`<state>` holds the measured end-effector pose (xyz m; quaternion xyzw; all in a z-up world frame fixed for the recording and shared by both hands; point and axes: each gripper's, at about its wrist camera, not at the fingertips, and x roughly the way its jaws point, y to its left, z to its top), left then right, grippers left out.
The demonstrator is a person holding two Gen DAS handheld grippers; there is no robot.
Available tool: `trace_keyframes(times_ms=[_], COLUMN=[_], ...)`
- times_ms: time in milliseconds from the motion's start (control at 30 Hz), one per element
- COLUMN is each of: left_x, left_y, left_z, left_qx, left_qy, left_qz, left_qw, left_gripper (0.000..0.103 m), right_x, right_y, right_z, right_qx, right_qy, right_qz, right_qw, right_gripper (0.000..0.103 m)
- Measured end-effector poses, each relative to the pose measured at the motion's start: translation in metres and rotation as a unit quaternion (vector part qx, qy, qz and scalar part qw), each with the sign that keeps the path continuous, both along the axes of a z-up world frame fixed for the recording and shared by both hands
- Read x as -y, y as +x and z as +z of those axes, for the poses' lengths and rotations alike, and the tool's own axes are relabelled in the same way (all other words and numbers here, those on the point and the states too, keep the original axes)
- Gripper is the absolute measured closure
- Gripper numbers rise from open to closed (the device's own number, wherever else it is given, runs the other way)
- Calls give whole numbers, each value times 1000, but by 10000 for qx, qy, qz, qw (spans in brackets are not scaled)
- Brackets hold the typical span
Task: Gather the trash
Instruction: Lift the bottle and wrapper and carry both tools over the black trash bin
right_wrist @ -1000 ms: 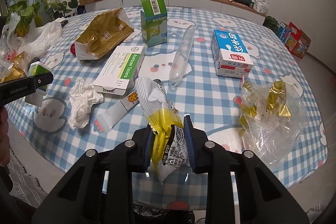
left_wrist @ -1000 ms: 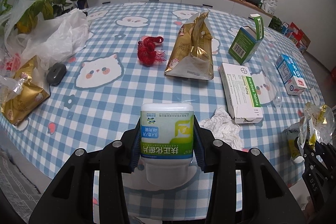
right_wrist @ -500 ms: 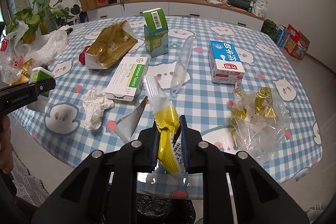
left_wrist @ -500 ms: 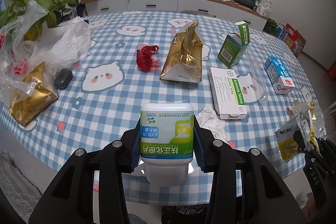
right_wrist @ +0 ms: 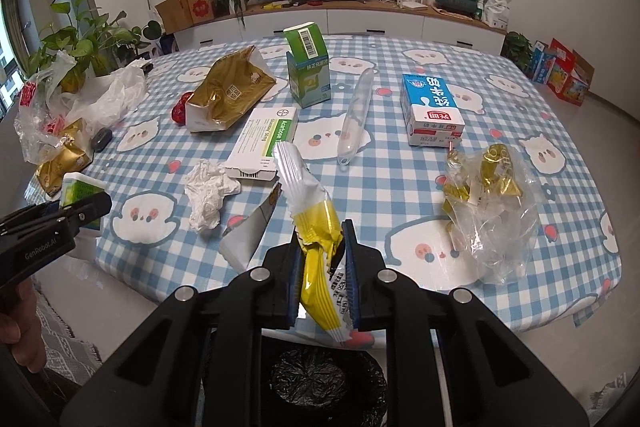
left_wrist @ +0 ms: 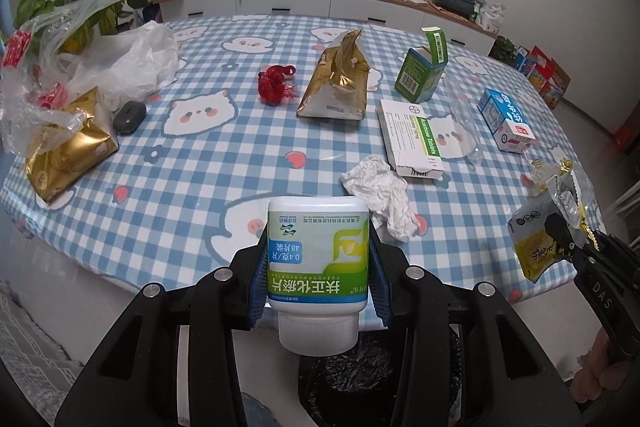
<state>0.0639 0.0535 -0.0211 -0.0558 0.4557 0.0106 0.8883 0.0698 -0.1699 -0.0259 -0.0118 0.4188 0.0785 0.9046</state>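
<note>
My left gripper [left_wrist: 318, 263] is shut on a white pill bottle [left_wrist: 317, 255] with a green and blue label, held upside down with its cap pointing back over the black-lined trash bin [left_wrist: 360, 379]. The right gripper [right_wrist: 322, 267] is shut on a yellow and silver snack wrapper [right_wrist: 316, 227], lifted off the table above the same bin [right_wrist: 316, 383]. In the left wrist view that wrapper [left_wrist: 536, 243] hangs at the right edge. In the right wrist view the bottle [right_wrist: 80, 195] shows at the left.
On the checked tablecloth [right_wrist: 360, 187] lie a crumpled tissue [right_wrist: 208, 187], a white and green tablet box [right_wrist: 266, 139], an open green carton [right_wrist: 308, 71], a gold bag [right_wrist: 228, 95], a blue milk carton [right_wrist: 430, 107], a clear plastic sleeve [right_wrist: 356, 115] and a clear bag with gold wrappers [right_wrist: 492, 203].
Both grippers have pulled back from the table and risen, so the bin now shows below them. The right jaws closed tighter on the wrapper, which lifted off the cloth.
</note>
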Motion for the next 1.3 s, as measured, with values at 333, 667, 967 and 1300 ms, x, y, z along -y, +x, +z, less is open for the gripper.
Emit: trace_keyframes(times_ms=[333,667,967,1300], left_x=[2,8,14,14], left_y=[-60,-119,-149,-148], left_z=[-14,-34,-60,-113], left_qx=[-44,-121,-291,-640], left_qy=[-133,-305,-325,-213], left_qz=[26,21,16,129], left_qw=[9999,9995,9990,9976], left_gripper=[62,62,62,62], right_x=[5,-1,-9,-12], right_y=[-44,-99,-123,-125], right_z=[16,-4,-31,-74], right_qx=[109,-23,-195,-538], right_qy=[212,312,356,220], right_qz=[33,102,127,109], right_qw=[9997,9995,9991,9983], right_gripper=[86,86,86,86])
